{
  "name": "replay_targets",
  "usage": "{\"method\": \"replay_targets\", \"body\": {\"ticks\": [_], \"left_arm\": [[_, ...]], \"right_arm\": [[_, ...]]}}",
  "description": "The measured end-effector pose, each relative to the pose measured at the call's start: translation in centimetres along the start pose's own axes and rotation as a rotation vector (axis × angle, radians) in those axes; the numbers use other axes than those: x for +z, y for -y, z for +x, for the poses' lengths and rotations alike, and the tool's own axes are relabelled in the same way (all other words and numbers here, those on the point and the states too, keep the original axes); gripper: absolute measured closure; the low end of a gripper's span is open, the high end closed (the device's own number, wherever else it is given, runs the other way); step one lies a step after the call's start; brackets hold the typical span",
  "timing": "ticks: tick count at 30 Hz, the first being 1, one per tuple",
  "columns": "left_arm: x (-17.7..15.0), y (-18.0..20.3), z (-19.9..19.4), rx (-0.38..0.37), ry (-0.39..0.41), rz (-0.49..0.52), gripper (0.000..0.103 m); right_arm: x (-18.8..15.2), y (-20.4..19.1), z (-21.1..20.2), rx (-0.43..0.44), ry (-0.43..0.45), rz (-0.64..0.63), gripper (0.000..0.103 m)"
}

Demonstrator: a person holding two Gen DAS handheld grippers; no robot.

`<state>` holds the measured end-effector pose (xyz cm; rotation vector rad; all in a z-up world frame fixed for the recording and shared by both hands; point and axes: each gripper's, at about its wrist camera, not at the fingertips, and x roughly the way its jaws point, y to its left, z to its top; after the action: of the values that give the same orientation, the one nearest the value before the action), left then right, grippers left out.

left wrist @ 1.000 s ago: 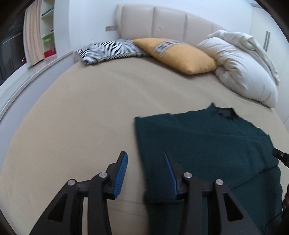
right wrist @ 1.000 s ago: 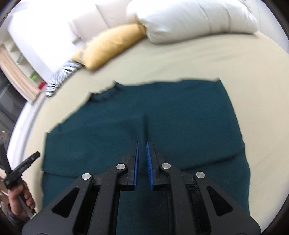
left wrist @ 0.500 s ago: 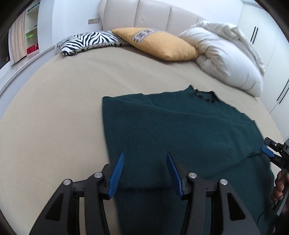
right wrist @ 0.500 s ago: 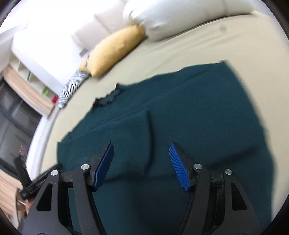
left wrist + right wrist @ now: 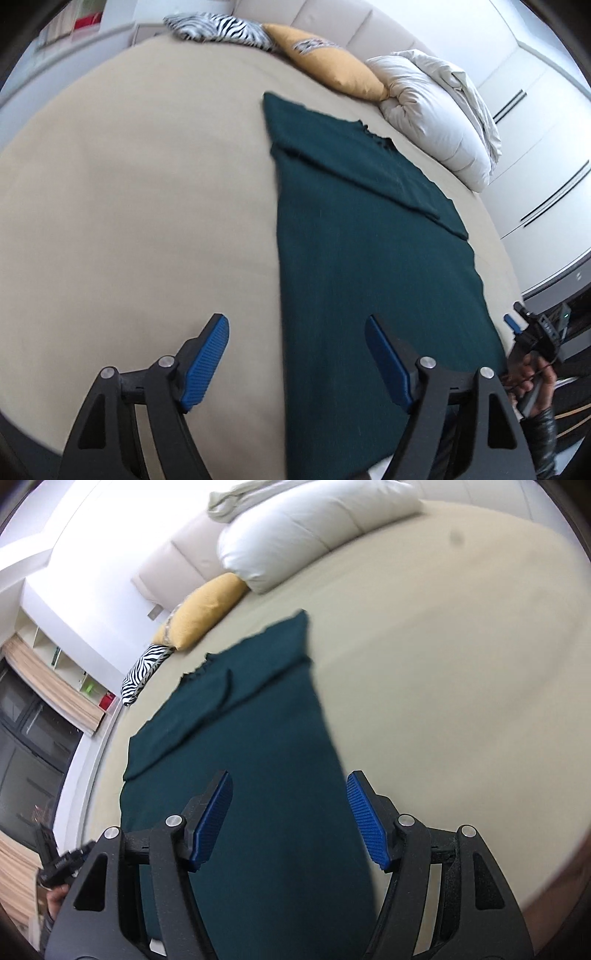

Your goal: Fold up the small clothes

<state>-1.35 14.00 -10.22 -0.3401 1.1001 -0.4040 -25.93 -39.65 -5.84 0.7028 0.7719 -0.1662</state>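
Note:
A dark green sweater (image 5: 369, 236) lies flat on the beige bed, its sleeves folded in across the body, collar toward the pillows. It also shows in the right wrist view (image 5: 255, 760). My left gripper (image 5: 297, 360) is open and empty, above the sweater's near left edge. My right gripper (image 5: 290, 819) is open and empty, above the sweater's near right edge. The right gripper also shows at the far right of the left wrist view (image 5: 532, 332), and the left gripper at the lower left of the right wrist view (image 5: 62, 860).
The beige bed (image 5: 129, 221) stretches out to the left of the sweater. A zebra pillow (image 5: 218, 29), a yellow pillow (image 5: 332, 70) and a white duvet (image 5: 439, 122) lie at the headboard. White wardrobes (image 5: 535, 177) stand to the right.
The right gripper opened from shut. Both grippers drew back toward the sweater's near hem and the left opened wider; the sweater now lies lengthwise ahead.

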Motion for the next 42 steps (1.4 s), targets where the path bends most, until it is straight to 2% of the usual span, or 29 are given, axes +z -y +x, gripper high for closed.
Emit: {"method": "replay_targets", "body": {"ticks": [3,7,13,17,20,23,25,26,28,30,34,41,42], "left_arm": [[-2.6,-0.1,-0.6,-0.035,-0.044,-0.019,0.025],[-4.8,-0.6,-0.3,-0.083,-0.095,-0.06,0.026],[-6.0,-0.4,1.0,-0.145,-0.188,-0.059,0.026],[-6.3,-1.3,1.2,-0.214,-0.204,-0.112,0.027],[-6.6,-2.0,1.3,-0.24,-0.215,-0.14,0.036],[-6.7,-2.1,1.4,-0.239,-0.222,-0.144,0.049],[-6.7,-2.1,1.5,-0.245,-0.226,-0.156,0.067],[-6.8,-1.9,1.6,-0.245,-0.227,-0.159,0.071],[-6.9,-1.9,1.6,-0.247,-0.229,-0.156,0.087],[-6.8,-1.7,1.7,-0.248,-0.228,-0.154,0.092],[-6.7,-1.1,1.5,-0.241,-0.214,-0.136,0.095],[-6.4,-0.6,0.4,-0.252,-0.18,-0.101,0.096],[-6.4,-0.5,0.2,-0.254,-0.176,-0.095,0.096]], "right_arm": [[-1.6,2.6,-2.4,0.027,0.007,0.059,0.039],[-3.1,4.0,-3.7,0.077,-0.033,0.07,0.039],[-4.9,4.2,-3.7,0.116,-0.099,0.078,0.04],[-5.4,4.4,-3.7,0.132,-0.109,0.098,0.04],[-5.6,4.6,-4.1,0.137,-0.118,0.102,0.04],[-5.9,4.8,-4.5,0.131,-0.141,0.095,0.04],[-6.0,5.0,-4.9,0.12,-0.151,0.092,0.041],[-6.0,5.1,-5.0,0.115,-0.158,0.093,0.041],[-6.1,5.2,-5.3,0.107,-0.172,0.09,0.041],[-6.2,5.1,-5.4,0.095,-0.192,0.083,0.041],[-6.4,5.0,-5.3,0.08,-0.231,0.066,0.045],[-6.8,5.2,-4.6,0.078,-0.279,0.074,0.056],[-6.9,5.0,-4.6,0.079,-0.284,0.069,0.062]]}}
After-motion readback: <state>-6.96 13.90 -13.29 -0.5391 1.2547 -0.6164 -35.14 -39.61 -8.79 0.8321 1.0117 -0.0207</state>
